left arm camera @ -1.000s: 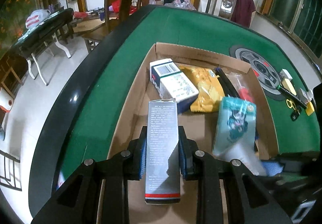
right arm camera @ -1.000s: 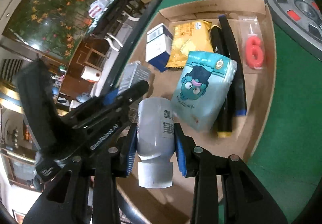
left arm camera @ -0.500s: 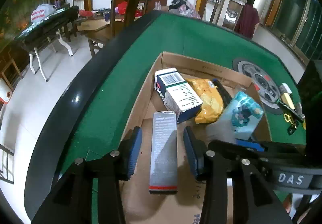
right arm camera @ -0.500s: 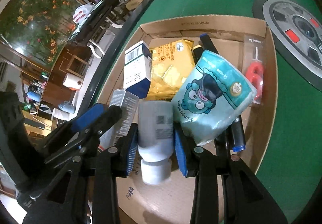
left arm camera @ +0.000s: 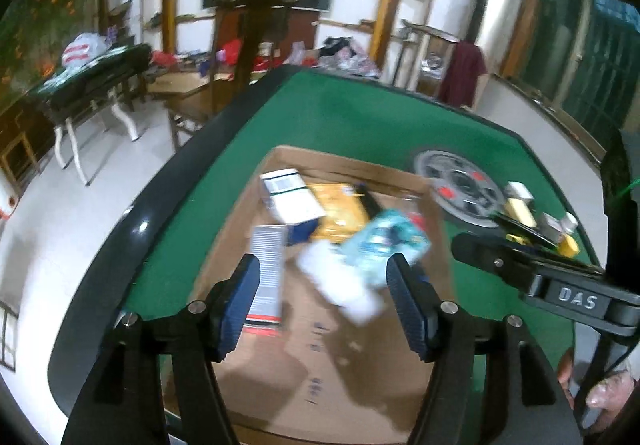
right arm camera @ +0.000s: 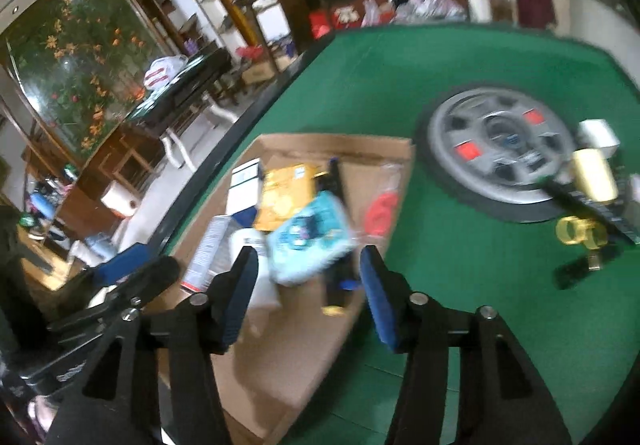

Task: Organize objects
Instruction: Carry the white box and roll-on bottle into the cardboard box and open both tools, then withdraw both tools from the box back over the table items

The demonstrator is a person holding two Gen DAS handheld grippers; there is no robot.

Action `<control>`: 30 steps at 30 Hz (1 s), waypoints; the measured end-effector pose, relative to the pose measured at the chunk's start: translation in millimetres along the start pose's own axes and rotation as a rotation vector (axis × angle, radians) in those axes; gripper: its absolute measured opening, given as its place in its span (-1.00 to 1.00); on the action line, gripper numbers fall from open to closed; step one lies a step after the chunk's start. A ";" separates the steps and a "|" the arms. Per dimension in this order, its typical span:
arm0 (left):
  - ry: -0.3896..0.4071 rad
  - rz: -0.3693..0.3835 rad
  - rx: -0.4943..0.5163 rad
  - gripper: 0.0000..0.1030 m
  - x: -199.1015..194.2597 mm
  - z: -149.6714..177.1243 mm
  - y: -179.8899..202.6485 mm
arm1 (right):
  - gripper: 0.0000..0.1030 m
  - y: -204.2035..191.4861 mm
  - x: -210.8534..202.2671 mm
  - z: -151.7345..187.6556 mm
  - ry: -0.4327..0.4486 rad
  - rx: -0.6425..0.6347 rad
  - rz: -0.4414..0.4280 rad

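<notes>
A shallow cardboard box (left arm camera: 438,241) lies open on the green surface (left arm camera: 352,121), near its left edge, and holds everything gathered so far. At the far left of the box sits a white and blue carton (left arm camera: 291,197), with a yellow snack bag (left arm camera: 340,207) just to its right. A long black stick (right arm camera: 335,181) runs along the far middle, partly under a teal printed pouch (left arm camera: 386,243) that lies tilted across the centre. At the right side of the box is a red candle in a clear pack (right arm camera: 380,211). Nearer, a tall grey carton (left arm camera: 267,271) lies flat by the left wall, and a white bottle (left arm camera: 340,279) lies on its side beside it, touching the pouch.

The left claw (left arm camera: 324,299) hangs above the near half of the box, its jaws opening with nothing pressed between the blue pads; the grey carton and the bottle lie loose below. The right claw (right arm camera: 308,291) hangs over the right part of the box, its jaws also opening and gripping nothing, the pouch showing beneath it.

Outside the box, on the right of the surface, a grey wheel-shaped disc (right arm camera: 500,149) lies flat, with a yellow cylinder (right arm camera: 594,177), a small white block (right arm camera: 598,133) and a roll of yellow tape (right arm camera: 576,231) close by. Both views are blurred.
</notes>
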State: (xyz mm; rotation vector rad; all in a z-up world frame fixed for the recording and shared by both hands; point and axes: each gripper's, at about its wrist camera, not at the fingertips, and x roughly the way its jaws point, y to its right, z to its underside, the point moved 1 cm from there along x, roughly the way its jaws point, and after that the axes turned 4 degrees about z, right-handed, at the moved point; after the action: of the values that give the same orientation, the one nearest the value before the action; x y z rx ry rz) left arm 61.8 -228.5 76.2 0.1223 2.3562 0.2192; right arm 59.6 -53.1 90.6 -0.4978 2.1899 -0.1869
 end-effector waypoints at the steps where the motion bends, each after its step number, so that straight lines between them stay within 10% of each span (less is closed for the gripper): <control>1: 0.000 0.008 0.012 0.20 -1.1 1.2 7.2 | 0.06 5.2 -6.5 -0.1 0.015 -0.010 0.023; 16: 0.008 0.045 0.152 0.20 -4.6 11.8 118.6 | 0.07 83.0 -76.7 21.1 0.174 -0.104 0.418; 30: -0.113 0.123 0.238 0.20 60.4 12.3 183.5 | 0.09 230.9 -106.6 -3.0 0.243 0.198 0.432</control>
State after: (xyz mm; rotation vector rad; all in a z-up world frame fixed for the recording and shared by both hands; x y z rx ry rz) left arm 31.8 -37.8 61.7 0.3846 2.2561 -0.0099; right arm 50.0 201.0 99.8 0.1189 2.4242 -0.2344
